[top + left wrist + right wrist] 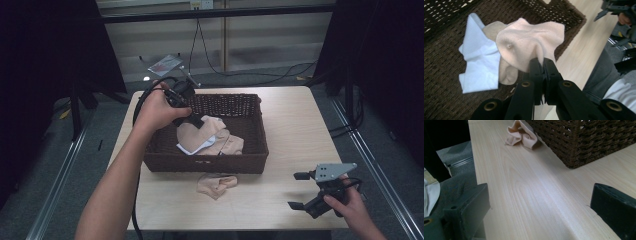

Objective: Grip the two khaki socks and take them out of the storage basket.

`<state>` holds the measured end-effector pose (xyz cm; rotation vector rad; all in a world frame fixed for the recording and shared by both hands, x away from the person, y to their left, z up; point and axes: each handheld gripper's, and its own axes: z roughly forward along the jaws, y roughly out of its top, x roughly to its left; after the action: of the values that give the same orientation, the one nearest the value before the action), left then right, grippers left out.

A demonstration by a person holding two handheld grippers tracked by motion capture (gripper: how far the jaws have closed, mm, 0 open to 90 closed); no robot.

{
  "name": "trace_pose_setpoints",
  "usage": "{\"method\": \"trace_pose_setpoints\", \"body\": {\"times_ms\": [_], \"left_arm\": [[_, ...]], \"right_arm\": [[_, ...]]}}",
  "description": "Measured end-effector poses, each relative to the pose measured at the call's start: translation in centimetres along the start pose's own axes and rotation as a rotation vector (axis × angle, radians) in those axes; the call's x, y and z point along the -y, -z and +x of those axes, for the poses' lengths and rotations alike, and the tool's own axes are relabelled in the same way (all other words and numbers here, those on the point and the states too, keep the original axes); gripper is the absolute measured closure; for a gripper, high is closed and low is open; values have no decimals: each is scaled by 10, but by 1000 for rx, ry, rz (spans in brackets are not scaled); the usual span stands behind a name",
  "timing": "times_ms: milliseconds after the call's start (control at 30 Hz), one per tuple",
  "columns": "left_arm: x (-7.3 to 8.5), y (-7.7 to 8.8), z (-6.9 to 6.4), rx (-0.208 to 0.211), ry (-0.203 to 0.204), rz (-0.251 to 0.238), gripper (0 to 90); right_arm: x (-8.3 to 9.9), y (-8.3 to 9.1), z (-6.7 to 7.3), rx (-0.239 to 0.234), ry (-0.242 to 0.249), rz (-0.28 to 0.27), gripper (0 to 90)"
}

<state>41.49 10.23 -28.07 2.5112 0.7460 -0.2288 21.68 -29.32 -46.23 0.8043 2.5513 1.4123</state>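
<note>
Your left fingers (543, 62) pinch a peach sock (529, 45) above the basket (250, 162); right fingers (299, 190) gape over bare worktop (280, 200) near its edge.

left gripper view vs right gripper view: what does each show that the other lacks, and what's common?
Left gripper view: the left claw shut on a peach sock, lifted over the basket's inside, with a white sock and a tan sock below it; the right claw farther off.

Right gripper view: the right claw's own jaws wide apart with nothing between them, low over the table, and a crumpled peach sock on the table by the basket's outer wall.

Shared: the brown wicker basket and the light wooden table.
</note>
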Motion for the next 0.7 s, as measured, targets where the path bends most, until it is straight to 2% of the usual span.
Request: {"method": "trace_pose_setpoints", "body": {"times_ms": [333,700], "left_arm": [[-1,6,-9,34,-30,-4,873],[7,0,-25,58,-73,-12,873]], "right_arm": [[0,0,0,3,-1,0,17],[0,0,0,-5,-1,1,16]]}}
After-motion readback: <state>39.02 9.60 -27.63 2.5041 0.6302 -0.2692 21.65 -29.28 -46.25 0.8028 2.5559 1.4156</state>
